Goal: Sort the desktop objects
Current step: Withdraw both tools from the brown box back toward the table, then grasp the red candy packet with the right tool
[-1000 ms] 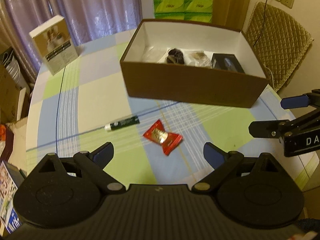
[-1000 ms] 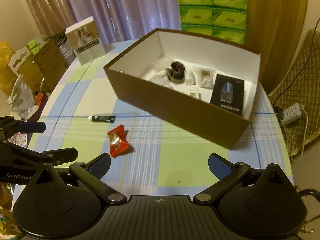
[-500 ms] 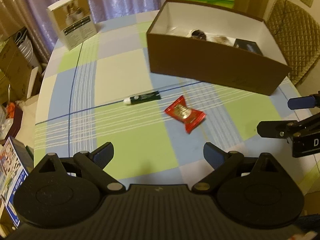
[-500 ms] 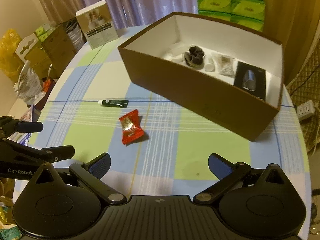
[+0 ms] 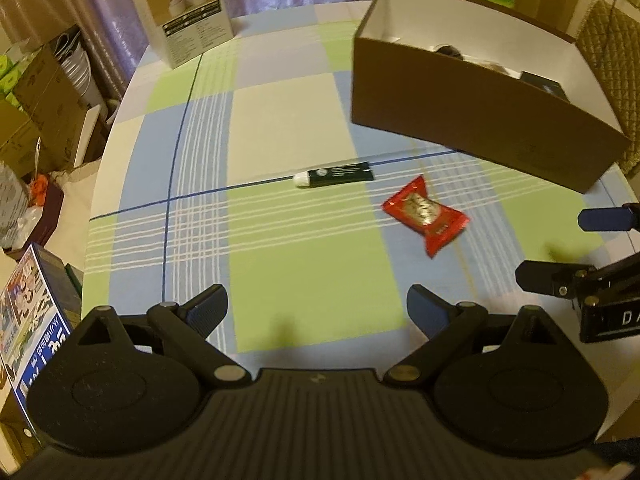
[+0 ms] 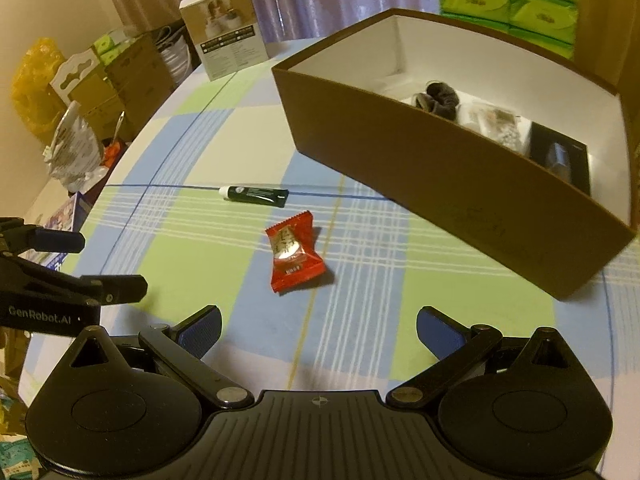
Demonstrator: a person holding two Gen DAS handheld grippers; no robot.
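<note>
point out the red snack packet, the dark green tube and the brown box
red foil snack packet [image 6: 294,258], right wrist view, middle of the wrapper
dark green tube with white cap [image 6: 256,194], right wrist view, mid-body
brown cardboard box [image 5: 476,120], left wrist view, front wall

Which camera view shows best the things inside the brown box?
The right wrist view: it looks over the brown box wall onto a dark scrunchie and black package. In the left wrist view the wall hides most of them.

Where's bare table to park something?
Free: the checked cloth between the white product carton and the brown open box. Crowded: the strip before that box, holding the dark tube and the red snack packet.
</note>
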